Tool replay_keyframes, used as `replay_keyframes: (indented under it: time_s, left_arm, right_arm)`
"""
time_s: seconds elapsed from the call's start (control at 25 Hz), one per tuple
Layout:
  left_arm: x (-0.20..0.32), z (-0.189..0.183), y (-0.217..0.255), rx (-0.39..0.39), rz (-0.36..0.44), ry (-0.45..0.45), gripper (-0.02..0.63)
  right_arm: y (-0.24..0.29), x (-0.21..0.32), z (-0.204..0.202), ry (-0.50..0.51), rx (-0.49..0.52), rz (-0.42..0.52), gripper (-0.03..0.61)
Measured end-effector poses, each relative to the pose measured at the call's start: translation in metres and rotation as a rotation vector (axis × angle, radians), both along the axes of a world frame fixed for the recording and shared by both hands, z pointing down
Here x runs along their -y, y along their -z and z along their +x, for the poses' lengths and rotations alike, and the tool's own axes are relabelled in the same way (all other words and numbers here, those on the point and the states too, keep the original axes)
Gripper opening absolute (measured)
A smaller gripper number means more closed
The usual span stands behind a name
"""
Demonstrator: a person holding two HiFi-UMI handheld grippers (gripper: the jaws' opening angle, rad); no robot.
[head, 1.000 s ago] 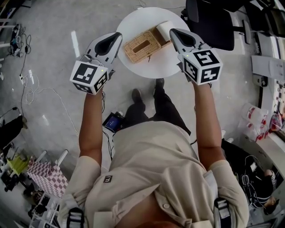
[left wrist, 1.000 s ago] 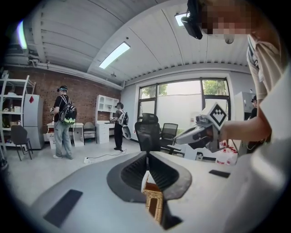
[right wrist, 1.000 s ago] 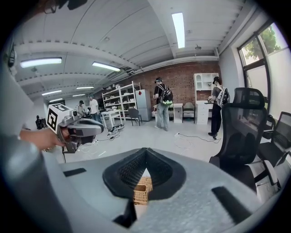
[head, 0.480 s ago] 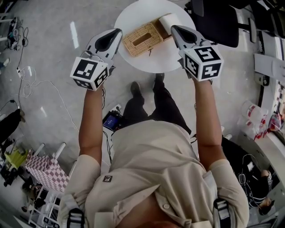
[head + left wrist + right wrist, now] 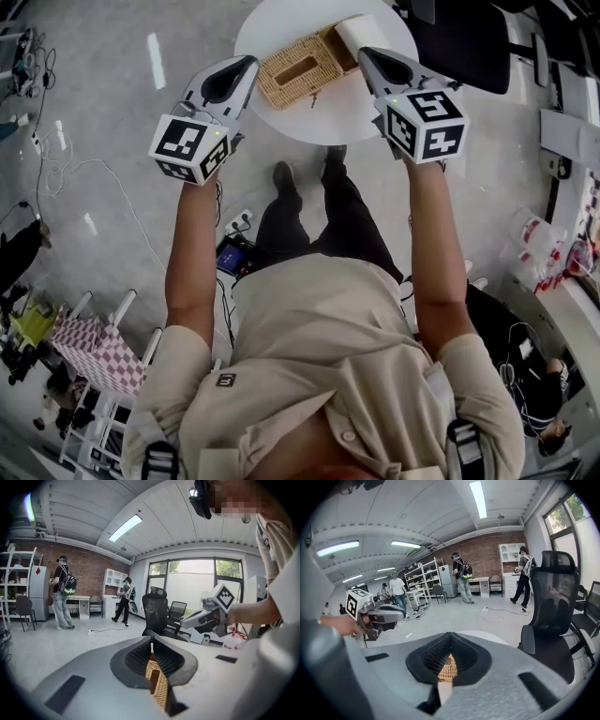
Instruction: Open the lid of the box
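Wicker box (image 5: pixel 298 70), lid apparently down, sits on the table (image 5: pixel 349 111) just ahead between left claw (image 5: pixel 250 63) and right claw (image 5: pixel 363 52), both pressed together, empty; approach step, next spread one onto the lid edge.

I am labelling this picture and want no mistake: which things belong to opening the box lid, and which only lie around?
For the job:
- wicker box on the round white table
- left gripper, shut and empty
- right gripper, shut and empty

Lying about:
- white paper roll beside the box
- black office chair
- checked bag on the floor
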State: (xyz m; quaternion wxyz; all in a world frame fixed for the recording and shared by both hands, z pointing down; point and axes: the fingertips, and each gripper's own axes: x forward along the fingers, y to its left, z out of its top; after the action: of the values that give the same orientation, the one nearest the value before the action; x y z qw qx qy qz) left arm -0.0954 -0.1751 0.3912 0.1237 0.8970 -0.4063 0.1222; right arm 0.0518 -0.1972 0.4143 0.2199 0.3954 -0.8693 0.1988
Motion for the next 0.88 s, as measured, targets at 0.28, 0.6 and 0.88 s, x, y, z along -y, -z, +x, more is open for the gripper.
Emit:
replay_keyframes:
  time_s: [0.28,0.6,0.88]
  left_arm:
    - [-0.005,-0.003,-0.029,0.005,-0.035,0.005,0.015]
    - [-0.004,0.001,-0.072,0.011,-0.092,0.012,0.015]
    - [-0.003,0.002,-0.100,0.015,-0.140,0.026,0.015]
  right_arm:
    - [-0.025,-0.005,-0.004,0.000,0.001,-0.035,-0.007]
    - [-0.065,-0.003,-0.004,0.004,0.002,-0.092,-0.006]
    - [-0.089,0.000,-0.006,0.015,-0.004,-0.135,-0.006]
